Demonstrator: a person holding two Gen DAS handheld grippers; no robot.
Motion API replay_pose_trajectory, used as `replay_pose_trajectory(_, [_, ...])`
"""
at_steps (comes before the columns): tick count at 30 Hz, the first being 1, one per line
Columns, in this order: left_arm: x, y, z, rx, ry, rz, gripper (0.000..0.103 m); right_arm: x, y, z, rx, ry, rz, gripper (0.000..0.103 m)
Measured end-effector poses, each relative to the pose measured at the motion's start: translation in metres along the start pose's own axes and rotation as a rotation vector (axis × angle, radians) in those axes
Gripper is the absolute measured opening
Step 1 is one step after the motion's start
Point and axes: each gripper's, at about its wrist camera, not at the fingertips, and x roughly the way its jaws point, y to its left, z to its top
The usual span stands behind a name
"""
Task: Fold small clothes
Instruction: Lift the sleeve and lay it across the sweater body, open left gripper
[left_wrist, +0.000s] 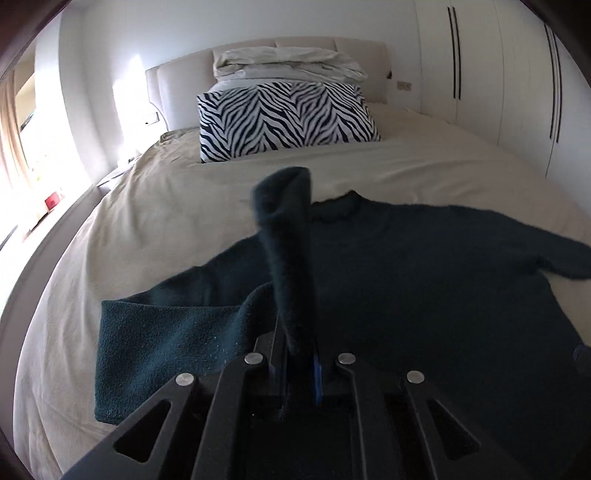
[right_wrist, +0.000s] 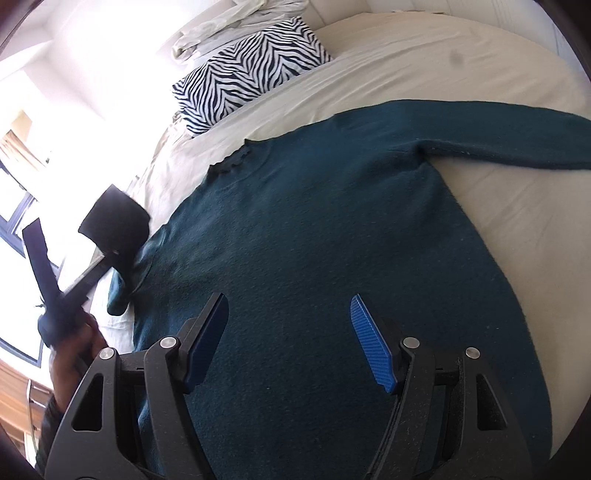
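One dark teal sweater (right_wrist: 332, 240) lay spread flat on the bed (right_wrist: 498, 229), near a zebra-striped pillow (left_wrist: 284, 118). My left gripper (left_wrist: 295, 354) had its jaws clamped on a sleeve (left_wrist: 288, 236), lifting it. My right gripper (right_wrist: 288, 339) hovered over the sweater, jaws apart and empty.
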Motion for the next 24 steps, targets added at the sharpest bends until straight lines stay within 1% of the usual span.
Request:
replay_pose_trajectory(2, [0.017, -0.019, -0.015, 0.031, 0.064, -0.011, 0.021, 0.002, -0.019, 0.005, 0.033, 0.010, -0.004, 0.068])
replay_pose_trajectory(4, [0.020, -0.020, -0.029, 0.022, 0.090, 0.001, 0.046, 0.011, -0.033, 0.008, 0.061, 0.037, -0.001, 0.068])
replay_pose_trajectory(5, [0.019, -0.017, -0.032, 0.013, 0.090, 0.015, 0.053, 0.018, -0.037, 0.010, 0.076, 0.054, 0.010, 0.068])
replay_pose_trajectory(6, [0.020, -0.014, -0.032, 0.000, 0.092, 0.023, 0.066, 0.026, -0.039, 0.013, 0.085, 0.067, 0.021, 0.068])
replay_pose_trajectory(7, [0.009, -0.010, -0.042, -0.021, 0.089, 0.021, 0.070, 0.035, -0.040, 0.016, 0.091, 0.081, 0.034, 0.068])
replay_pose_trajectory(9, [-0.003, 0.005, -0.048, -0.077, 0.073, -0.018, 0.071, 0.056, -0.030, 0.022, 0.098, 0.122, 0.086, 0.068])
replay_pose_trajectory(10, [-0.009, 0.012, -0.052, -0.109, 0.063, -0.037, 0.074, 0.067, -0.022, 0.025, 0.098, 0.143, 0.119, 0.068])
replay_pose_trajectory(11, [-0.014, 0.019, -0.056, -0.141, 0.053, -0.042, 0.075, 0.082, -0.009, 0.029, 0.094, 0.173, 0.159, 0.068])
replay_pose_trajectory(12, [-0.020, 0.026, -0.061, -0.174, 0.045, -0.036, 0.076, 0.096, 0.005, 0.032, 0.090, 0.208, 0.182, 0.068])
replay_pose_trajectory(14, [-0.024, 0.041, -0.070, -0.243, 0.038, -0.053, 0.076, 0.127, 0.031, 0.036, 0.078, 0.271, 0.193, 0.068])
replay_pose_trajectory(16, [-0.020, 0.053, -0.079, -0.303, 0.057, -0.080, 0.077, 0.154, 0.050, 0.041, 0.075, 0.320, 0.218, 0.070])
replay_pose_trajectory(18, [-0.018, 0.061, -0.091, -0.341, 0.079, -0.091, 0.076, 0.172, 0.064, 0.047, 0.083, 0.329, 0.191, 0.070])
replay_pose_trajectory(20, [-0.017, 0.069, -0.097, -0.385, 0.075, -0.111, 0.076, 0.185, 0.078, 0.054, 0.060, 0.337, 0.178, 0.067])
replay_pose_trajectory(21, [-0.019, 0.072, -0.100, -0.404, 0.065, -0.120, 0.076, 0.188, 0.085, 0.057, 0.044, 0.337, 0.159, 0.062])
replay_pose_trajectory(22, [-0.019, 0.074, -0.102, -0.417, 0.059, -0.123, 0.076, 0.191, 0.092, 0.061, 0.010, 0.334, 0.130, 0.053])
replay_pose_trajectory(24, [-0.017, 0.076, -0.105, -0.433, 0.060, -0.128, 0.076, 0.197, 0.108, 0.065, -0.092, 0.327, 0.058, 0.042])
